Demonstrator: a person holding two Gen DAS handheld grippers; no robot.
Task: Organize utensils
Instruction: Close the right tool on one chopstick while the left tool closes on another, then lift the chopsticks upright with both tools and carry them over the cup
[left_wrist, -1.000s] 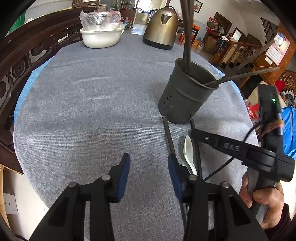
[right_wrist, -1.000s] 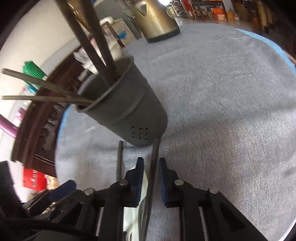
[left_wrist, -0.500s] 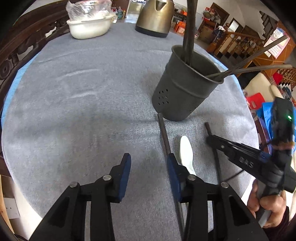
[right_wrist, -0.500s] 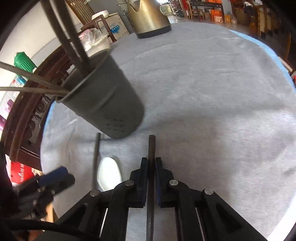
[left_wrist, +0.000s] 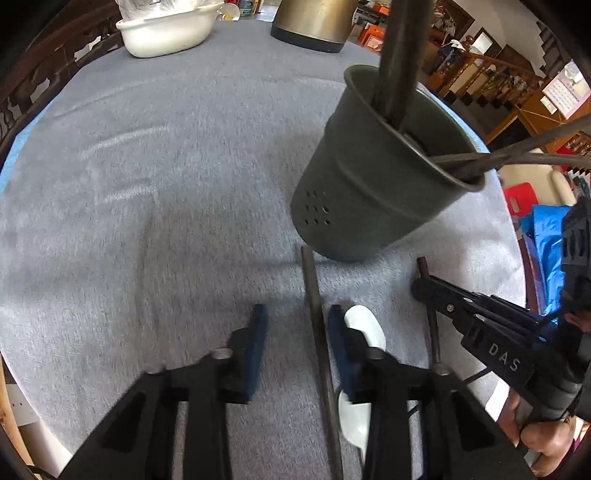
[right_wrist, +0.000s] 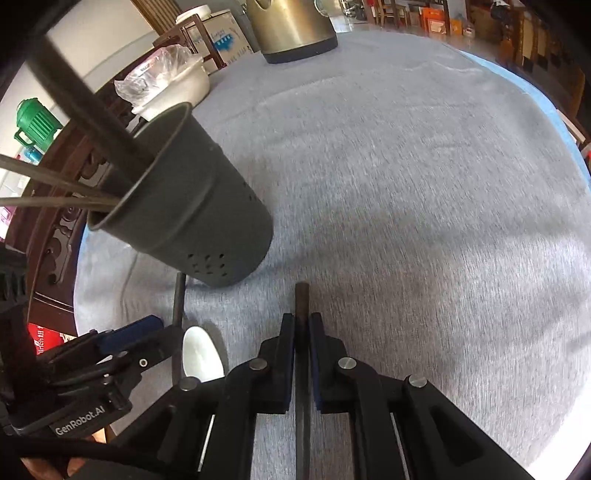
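A dark metal utensil holder (left_wrist: 380, 177) stands on the grey cloth with several dark chopsticks in it; it also shows in the right wrist view (right_wrist: 192, 206). My left gripper (left_wrist: 295, 332) is open, its jaws either side of a dark chopstick (left_wrist: 314, 314) lying on the cloth. A white spoon (left_wrist: 364, 332) lies just right of it. My right gripper (right_wrist: 302, 332) is shut on another dark chopstick (right_wrist: 302, 299), seen in the left wrist view (left_wrist: 424, 280) too. The spoon (right_wrist: 201, 354) and the left gripper (right_wrist: 129, 336) show at lower left there.
A white bowl (left_wrist: 166, 29) with a plastic bag and a bronze kettle (left_wrist: 314, 18) stand at the table's far side. The round table's edge (left_wrist: 517, 221) runs close on the right. A dark wooden chair (right_wrist: 55, 206) stands behind the holder.
My right gripper has closed on its chopstick and drawn it away from the holder. My left gripper has moved forward over the other chopstick, towards the holder.
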